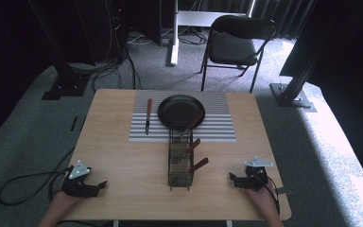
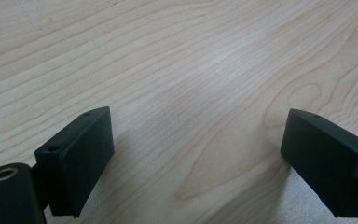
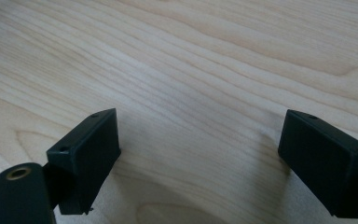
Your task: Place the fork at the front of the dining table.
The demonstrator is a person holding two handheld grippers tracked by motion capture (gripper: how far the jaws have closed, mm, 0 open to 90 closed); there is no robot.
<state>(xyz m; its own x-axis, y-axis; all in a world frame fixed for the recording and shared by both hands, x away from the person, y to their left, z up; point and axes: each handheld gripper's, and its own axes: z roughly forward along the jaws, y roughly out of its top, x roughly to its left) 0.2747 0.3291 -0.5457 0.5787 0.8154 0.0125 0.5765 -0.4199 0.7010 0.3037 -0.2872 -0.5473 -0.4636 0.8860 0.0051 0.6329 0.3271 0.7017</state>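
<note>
Pale wood grain covers the table [image 1: 123,156], which stands on grey carpet [image 1: 38,127]. At its far middle lies a striped grey-and-white mat [image 1: 217,130], and a black plate [image 1: 177,109] sits on the mat's centre. Just left of the plate, on the mat, a knife [image 1: 148,116] lies with its brown handle pointing away and its blade toward the person. A black wire rack [image 1: 180,161] stands lengthwise in the middle of the table, its far end touching the mat's near edge. Three brown-handled utensils [image 1: 194,147] lean out of it to the right, one behind another; what kind they are cannot be told. The farthest handle reaches over the plate's rim.

The left gripper [image 1: 99,185] rests on the near left corner of the table, held by a hand [image 1: 64,201] coming in from the bottom edge, with its cable [image 1: 23,182] looping over the carpet. In the left gripper view its jaws stand wide apart over bare wood, grasping nothing. The right gripper [image 1: 232,178] rests near the right corner in the other hand [image 1: 260,196], jaws pointing left toward the rack but well apart from it. In the right gripper view these jaws too are spread wide over bare wood.

Beyond the table stands a black folding chair [image 1: 234,45].
</note>
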